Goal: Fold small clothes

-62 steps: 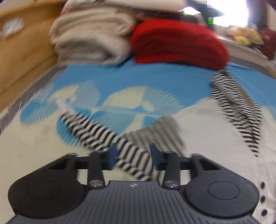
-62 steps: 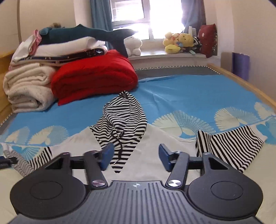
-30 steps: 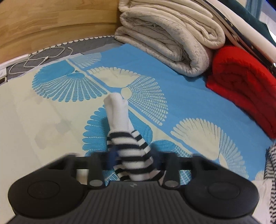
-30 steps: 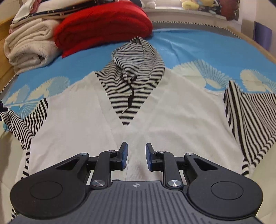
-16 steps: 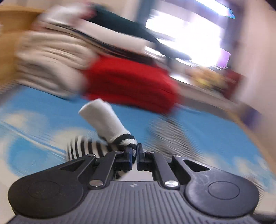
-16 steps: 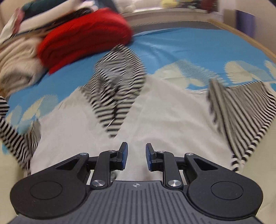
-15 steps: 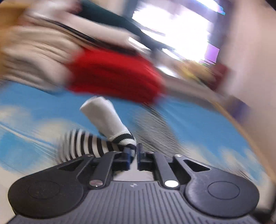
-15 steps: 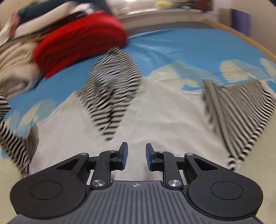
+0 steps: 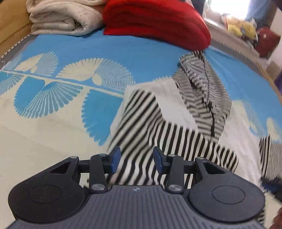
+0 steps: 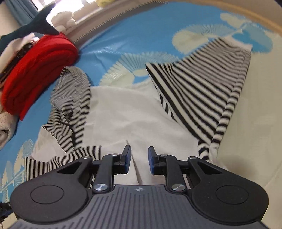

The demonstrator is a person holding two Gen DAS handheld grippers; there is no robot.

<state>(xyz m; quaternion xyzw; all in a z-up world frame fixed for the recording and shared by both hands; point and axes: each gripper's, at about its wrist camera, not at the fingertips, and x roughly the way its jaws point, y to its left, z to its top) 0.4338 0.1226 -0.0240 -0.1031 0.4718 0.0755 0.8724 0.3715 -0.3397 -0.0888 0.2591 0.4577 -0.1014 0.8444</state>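
Note:
A small white hooded top [image 10: 123, 112] with black-and-white striped sleeves lies face up on the bed. Its left sleeve [image 9: 149, 126] is folded across the white body; it also shows in the right wrist view [image 10: 58, 162]. The striped hood [image 9: 202, 91] points toward the red blanket. My left gripper [image 9: 136, 157] is open and empty just above the folded sleeve. My right gripper [image 10: 139, 160] is open and empty over the white body. The right sleeve [image 10: 199, 91] lies spread out to the right.
A folded red blanket [image 9: 155, 22] and cream quilts [image 9: 65, 19] are stacked at the bed's head. The blue and cream fan-print sheet [image 9: 52, 98] covers the bed. Plush toys [image 9: 241, 28] sit on the window ledge. A wooden bed frame [image 10: 246, 15] runs along the right.
My left gripper carried the left sleeve across onto the body, then opened and let it go. My right gripper has turned right toward the spread right sleeve and opened a little wider.

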